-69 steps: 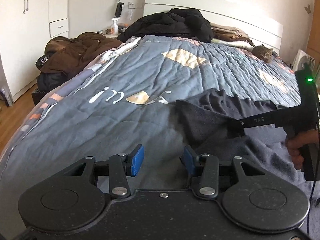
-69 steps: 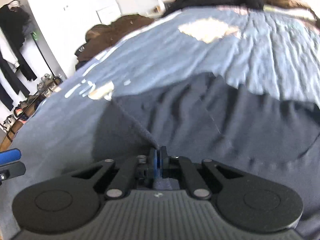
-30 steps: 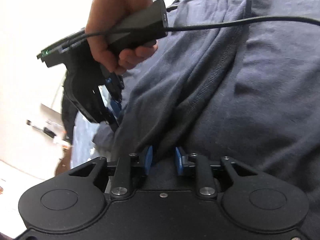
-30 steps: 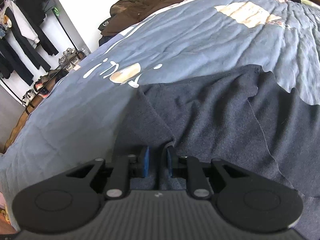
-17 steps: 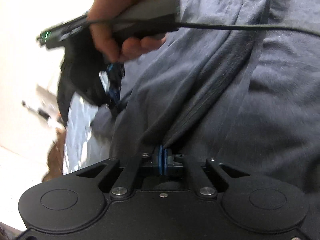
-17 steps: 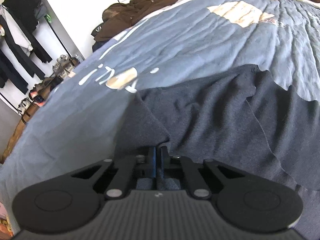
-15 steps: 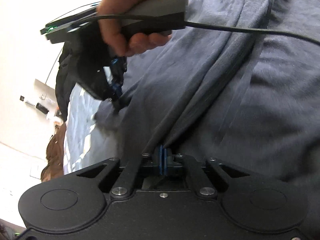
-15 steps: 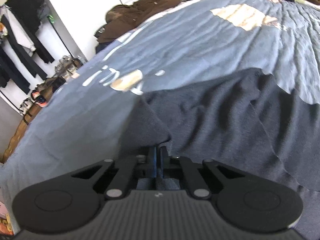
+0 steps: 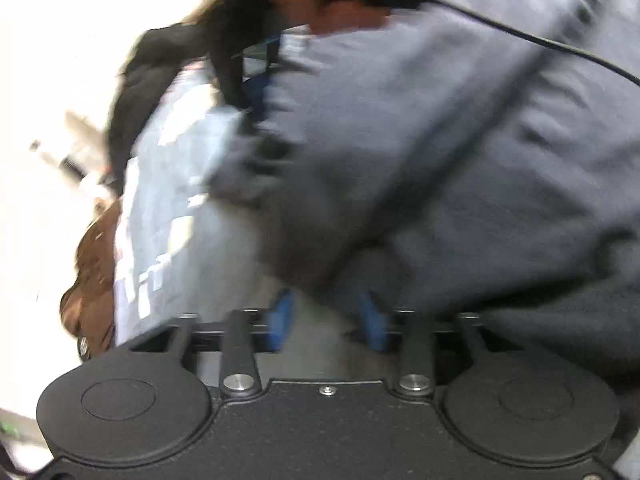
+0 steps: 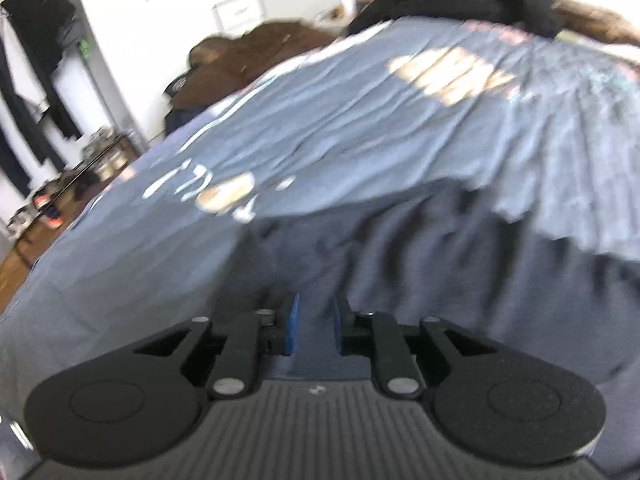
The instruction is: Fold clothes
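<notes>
Both frames blurred. Left hand-held gripper [image 9: 326,322] spread apart, blue pads clear of the dark grey garment [image 9: 460,152] bunched just beyond. Right hand-held gripper [image 10: 314,326] likewise released, parted over the same garment [image 10: 420,260] lying near on the blue bedspread [image 10: 340,120]. Brown jacket [image 10: 248,64] far left.

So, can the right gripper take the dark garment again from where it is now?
Probably yes. The right gripper is open, and the dark garment lies directly ahead of it on the bed cover, with nothing between; blur hides the exact edge.
</notes>
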Motion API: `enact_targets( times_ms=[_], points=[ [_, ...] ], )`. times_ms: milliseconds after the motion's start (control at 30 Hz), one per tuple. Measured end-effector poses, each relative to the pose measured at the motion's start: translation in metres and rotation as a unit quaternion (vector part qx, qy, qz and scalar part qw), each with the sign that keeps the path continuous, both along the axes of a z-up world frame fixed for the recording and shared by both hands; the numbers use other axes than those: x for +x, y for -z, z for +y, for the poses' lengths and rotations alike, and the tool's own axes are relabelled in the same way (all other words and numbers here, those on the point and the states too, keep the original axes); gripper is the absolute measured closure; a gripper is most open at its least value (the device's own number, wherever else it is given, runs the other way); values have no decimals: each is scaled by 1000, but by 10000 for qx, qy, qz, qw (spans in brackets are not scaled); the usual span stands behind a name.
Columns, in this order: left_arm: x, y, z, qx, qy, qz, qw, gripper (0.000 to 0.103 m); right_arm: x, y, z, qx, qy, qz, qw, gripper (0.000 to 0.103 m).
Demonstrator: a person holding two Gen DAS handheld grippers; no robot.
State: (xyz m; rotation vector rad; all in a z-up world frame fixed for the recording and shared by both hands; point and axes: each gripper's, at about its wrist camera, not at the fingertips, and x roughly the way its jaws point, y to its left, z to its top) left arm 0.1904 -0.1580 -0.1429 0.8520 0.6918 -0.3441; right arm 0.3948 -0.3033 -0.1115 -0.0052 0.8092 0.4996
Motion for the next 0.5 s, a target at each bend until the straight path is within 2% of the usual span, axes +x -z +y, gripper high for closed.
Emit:
enact_targets(
  times_ms=[33,100,200,267,367,500],
  points=[
    [6,-12,8,-358,-335,-104,9987,44,-4,-6,-7,-55,109,-108,9999,85],
    [16,-32,22,-1130,-892,-315,9891,45,-14,-19,-20,-158,332,-326,9988,79],
    [27,-56,33,-2088,-1555,-480,9643,45,-56,-37,-53,-48,835,-574,9948,69],
    [33,-67,37,-2626,-1808,-423,9469,44,-85,-47,-76,44,1169,-693,9907,65],
    [30,-77,35,-3112,-1877,-245,9313,44,-131,-51,-102,112,1503,-705,9861,64],
    [29,-74,18,-3525,-1715,-82,9199,44,-193,-51,-133,189,1888,-689,9794,60]
  ],
)
